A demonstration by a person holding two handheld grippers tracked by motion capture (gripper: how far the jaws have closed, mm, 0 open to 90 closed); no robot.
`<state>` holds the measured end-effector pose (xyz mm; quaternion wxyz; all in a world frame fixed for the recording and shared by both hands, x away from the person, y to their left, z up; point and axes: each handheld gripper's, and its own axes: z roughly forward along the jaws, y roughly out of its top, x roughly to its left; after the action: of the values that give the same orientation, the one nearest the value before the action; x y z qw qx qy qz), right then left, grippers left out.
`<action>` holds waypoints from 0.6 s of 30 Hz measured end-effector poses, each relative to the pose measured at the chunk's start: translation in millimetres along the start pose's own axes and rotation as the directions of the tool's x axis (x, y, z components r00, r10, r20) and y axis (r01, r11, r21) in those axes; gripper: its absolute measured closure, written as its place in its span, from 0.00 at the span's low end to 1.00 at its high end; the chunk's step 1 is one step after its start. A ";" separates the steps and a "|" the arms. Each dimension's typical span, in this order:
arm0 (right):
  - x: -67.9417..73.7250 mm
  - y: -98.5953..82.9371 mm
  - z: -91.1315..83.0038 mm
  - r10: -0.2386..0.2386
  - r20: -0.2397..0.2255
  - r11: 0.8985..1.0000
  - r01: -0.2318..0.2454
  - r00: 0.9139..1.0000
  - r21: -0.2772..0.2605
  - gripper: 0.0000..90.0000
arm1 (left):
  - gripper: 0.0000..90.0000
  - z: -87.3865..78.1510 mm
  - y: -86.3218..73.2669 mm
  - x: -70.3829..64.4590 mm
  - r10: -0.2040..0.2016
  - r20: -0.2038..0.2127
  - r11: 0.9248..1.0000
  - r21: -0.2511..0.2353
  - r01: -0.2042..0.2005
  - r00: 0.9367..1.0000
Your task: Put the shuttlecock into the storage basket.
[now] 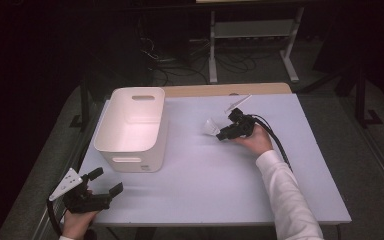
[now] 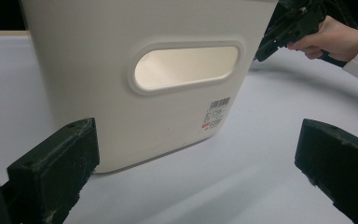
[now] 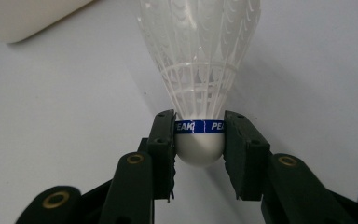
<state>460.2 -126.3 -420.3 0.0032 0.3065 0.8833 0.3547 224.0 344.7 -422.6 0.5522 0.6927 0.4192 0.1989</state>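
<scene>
Carrying step, it seems. White feather shuttlecock (image 3: pixel 199 70) pinched at its round cork by right gripper (image 3: pixel 199 140), just above pale table (image 1: pixel 205 175). Next: swing toward nine o'clock, over white plastic bin (image 1: pixel 130 125), then let go. Left gripper (image 1: pixel 105 182) spread wide, holding nothing.

white bin (image 1: pixel 130 131) blocking table's left, open mat (image 1: pixel 215 185) right of it

The right gripper (image 3: pixel 199 135) is clamping its two black jaws on the blue-banded white cork of a shuttlecock (image 3: pixel 199 70), whose white feathers are fanning away over the pale table (image 3: pixel 65 116), with a white bin's (image 3: pixel 23 16) edge showing at the upper left.
</scene>
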 end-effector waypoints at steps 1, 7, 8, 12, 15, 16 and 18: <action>1.7 0.2 -1.8 0.007 -0.004 1.000 -0.007 1.000 0.000 0.71 | 0.00 0.2 0.0 -0.2 -0.003 0.000 1.000 -0.002 0.003 1.000; 7.0 -0.6 -7.8 0.016 -0.005 1.000 -0.016 1.000 -0.009 0.71 | 0.00 0.4 -0.1 0.0 -0.001 -0.001 1.000 -0.002 0.001 1.000; 7.7 -0.8 -8.7 0.016 -0.008 1.000 -0.016 1.000 -0.012 0.71 | 0.00 0.5 -0.1 -0.1 -0.001 -0.001 1.000 -0.002 0.001 1.000; 11.1 -0.8 -12.0 0.021 -0.001 1.000 -0.021 1.000 -0.016 0.71 | 0.00 0.4 -0.1 -0.1 -0.001 -0.001 1.000 -0.002 0.001 1.000; 15.1 -0.2 -15.1 0.033 -0.012 0.999 -0.033 0.999 -0.030 0.71 | 0.00 0.4 -0.1 -0.2 -0.002 -0.001 1.000 -0.003 0.002 1.000; 16.2 0.0 -15.9 0.025 -0.020 0.999 -0.026 0.999 -0.036 0.71 | 0.00 0.4 0.0 -0.2 -0.002 -0.001 1.000 -0.002 0.002 1.000; 18.6 0.7 -17.2 0.023 -0.013 0.999 -0.023 1.000 -0.040 0.71 | 0.00 0.3 0.0 -0.2 -0.001 -0.002 1.000 -0.001 0.001 1.000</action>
<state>441.6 -126.5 -403.0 -0.0004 0.3141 0.8725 0.3743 224.2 344.4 -422.6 0.5523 0.6921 0.4198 0.1993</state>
